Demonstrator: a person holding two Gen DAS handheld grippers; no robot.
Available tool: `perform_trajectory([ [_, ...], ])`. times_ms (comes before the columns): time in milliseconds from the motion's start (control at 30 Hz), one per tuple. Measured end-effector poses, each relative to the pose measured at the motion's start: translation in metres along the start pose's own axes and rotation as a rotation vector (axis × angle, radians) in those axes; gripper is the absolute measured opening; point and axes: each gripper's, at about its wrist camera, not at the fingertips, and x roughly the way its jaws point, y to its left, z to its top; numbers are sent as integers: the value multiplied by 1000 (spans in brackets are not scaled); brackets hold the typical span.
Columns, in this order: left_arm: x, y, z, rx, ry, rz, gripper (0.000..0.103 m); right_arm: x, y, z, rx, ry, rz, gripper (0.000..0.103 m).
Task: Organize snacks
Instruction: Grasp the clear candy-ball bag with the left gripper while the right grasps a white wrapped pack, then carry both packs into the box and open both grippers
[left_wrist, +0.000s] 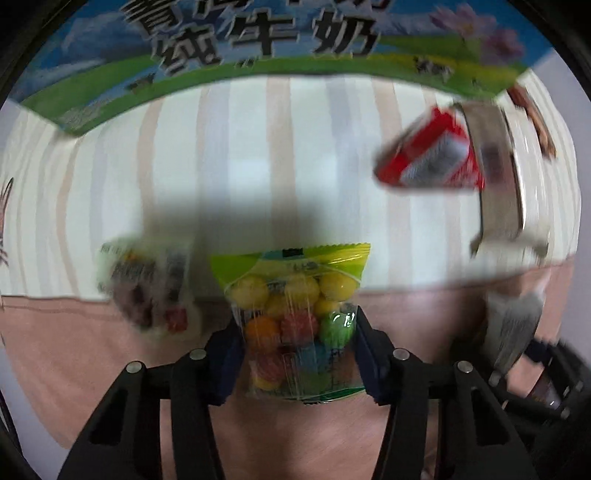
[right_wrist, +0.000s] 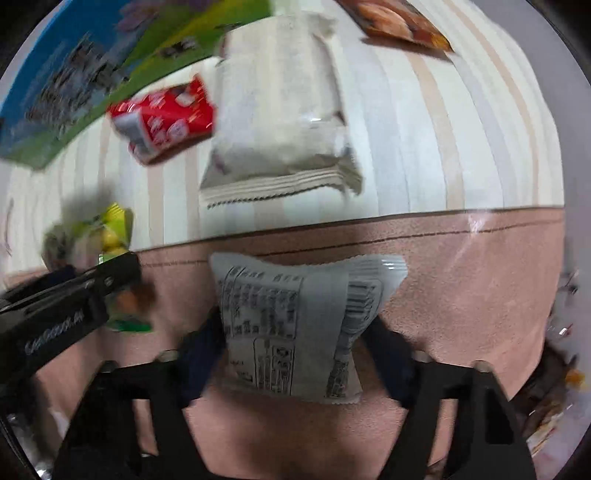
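My left gripper (left_wrist: 297, 343) is shut on a clear candy bag (left_wrist: 295, 314) with a green top and coloured balls inside, held above the pink cloth. My right gripper (right_wrist: 295, 343) is shut on a grey snack packet (right_wrist: 295, 321) with printed text and a barcode. The left gripper (right_wrist: 66, 299) with the candy bag (right_wrist: 110, 232) shows at the left of the right wrist view. The right gripper (left_wrist: 535, 369) and its grey packet (left_wrist: 513, 325) show blurred at the right of the left wrist view.
A milk carton box (left_wrist: 258, 48) stands at the back. On the striped cloth (left_wrist: 258, 166) lie a red packet (left_wrist: 432, 155), a beige packet (right_wrist: 284, 122), a brown packet (right_wrist: 399, 22) and a small blurred packet (left_wrist: 147, 288).
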Motion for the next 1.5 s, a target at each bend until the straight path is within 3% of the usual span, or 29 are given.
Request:
perform_trajectory([
  [267,2,17,-67,33,64,55,50,-1,33,-41,-86,75,96,57],
  [467,19,22,-89,3,82,54,52,1,41,-57,-80,114,99,58],
  [633,29,10,-72,1,96,61,52,9,51,-39,-68,136,110,64],
  [767,27,21,-66,-15,96,51,50,16,45,-26,-70,134,101,64],
  [900,25,43,-49,-22,89,50,49,44,78,-25,-80,131,89,64],
  [1000,16,40,-52,-12,74,55,47,44,83,-28,-94,106,60,53],
  [1167,-20,31,-48,14,3,54,45,22,73,-31,-83,66,104,48],
  [1267,-55,24,-41,34,-59,29,45,-7,66,-20,-51,26,175,47],
  [1500,-155,24,17,-15,-181,-155,45,-117,52,39,-43,-160,313,47],
])
